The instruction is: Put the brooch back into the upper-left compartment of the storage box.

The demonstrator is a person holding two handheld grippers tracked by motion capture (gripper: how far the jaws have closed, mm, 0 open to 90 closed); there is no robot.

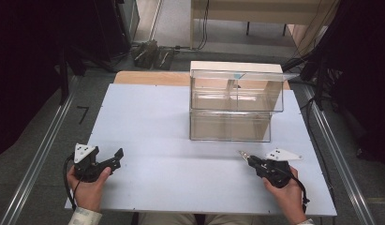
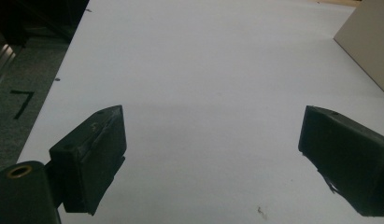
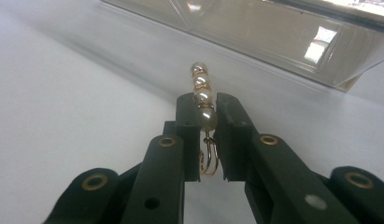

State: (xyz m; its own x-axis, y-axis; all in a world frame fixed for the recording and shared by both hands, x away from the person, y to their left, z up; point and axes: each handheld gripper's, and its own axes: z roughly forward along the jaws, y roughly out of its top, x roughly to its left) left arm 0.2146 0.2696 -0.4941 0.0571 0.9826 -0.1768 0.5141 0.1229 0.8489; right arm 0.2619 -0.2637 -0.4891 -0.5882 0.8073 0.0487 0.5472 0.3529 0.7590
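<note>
My right gripper (image 3: pixel 203 112) is shut on a small pearl hair clip (image 3: pixel 202 91), a row of white beads on gold wire that sticks out past the jaw tips. In the high view the right gripper (image 1: pixel 250 160) sits at the table's front right, and the pearl clip (image 1: pixel 242 153) points toward the clear box. My left gripper (image 1: pixel 116 157) rests at the front left in a hand. Its jaws stand wide apart over bare white table, and the left gripper (image 2: pixel 210 154) has nothing between its pads.
A clear plastic two-tier box (image 1: pixel 234 103) stands at the back centre-right of the white table (image 1: pixel 157 122), its front wall (image 3: pixel 255 32) just ahead of the clip. Beyond the table are a wooden board, dark curtains and floor rails.
</note>
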